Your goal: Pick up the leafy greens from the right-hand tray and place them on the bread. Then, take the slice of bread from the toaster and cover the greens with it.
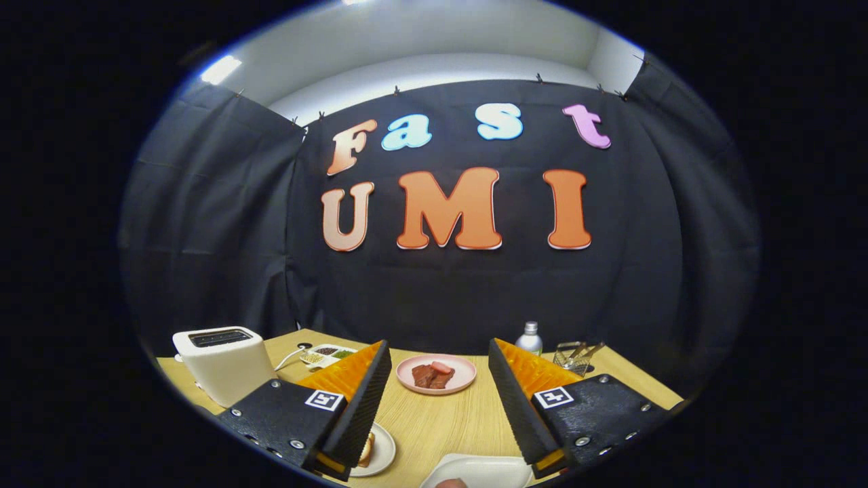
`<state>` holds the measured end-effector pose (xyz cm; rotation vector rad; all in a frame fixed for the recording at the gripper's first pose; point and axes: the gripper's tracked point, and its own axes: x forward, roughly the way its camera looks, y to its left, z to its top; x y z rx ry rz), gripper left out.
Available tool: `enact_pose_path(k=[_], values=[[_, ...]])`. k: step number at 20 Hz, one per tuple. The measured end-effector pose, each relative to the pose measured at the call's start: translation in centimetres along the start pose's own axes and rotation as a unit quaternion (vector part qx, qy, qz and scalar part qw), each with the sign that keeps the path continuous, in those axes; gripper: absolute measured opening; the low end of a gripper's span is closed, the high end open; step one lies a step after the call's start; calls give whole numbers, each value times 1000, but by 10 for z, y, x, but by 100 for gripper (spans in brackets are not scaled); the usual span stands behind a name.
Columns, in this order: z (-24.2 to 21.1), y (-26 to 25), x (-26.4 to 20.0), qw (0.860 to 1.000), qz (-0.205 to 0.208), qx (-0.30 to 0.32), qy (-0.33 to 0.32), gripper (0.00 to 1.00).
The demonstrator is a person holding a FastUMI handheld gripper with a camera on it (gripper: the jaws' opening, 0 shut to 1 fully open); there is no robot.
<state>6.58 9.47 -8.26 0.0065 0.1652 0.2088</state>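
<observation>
A white toaster (224, 362) is seen left of the fingers on the wooden tabletop (441, 420). A bread slice (367, 449) on a small plate (381, 451) lies beside the left finger. The gripper (439, 366) is held wide apart, empty. A pink plate (436, 373) sits beyond the gap. A white tray (478, 471) lies by the right finger.

One toaster (224, 362), one bottle (529, 337), one wire rack (575, 355), three plates, one divided dish (328, 354).
</observation>
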Motion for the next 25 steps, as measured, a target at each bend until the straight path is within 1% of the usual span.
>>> enact_pose_path(k=[4, 6, 12, 16, 20, 25], values=[[33, -24, -13, 995, -38, -41, -82, 89], [42, -28, -19, 993, -51, -47, -95, 89], [48, -39, -32, 992, -68, -36, -97, 94], [48, -41, -40, 992, -69, -14, -101, 97], [46, -43, -42, 991, -78, -3, -107, 97], [44, -38, -43, 992, -74, 7, -105, 97]])
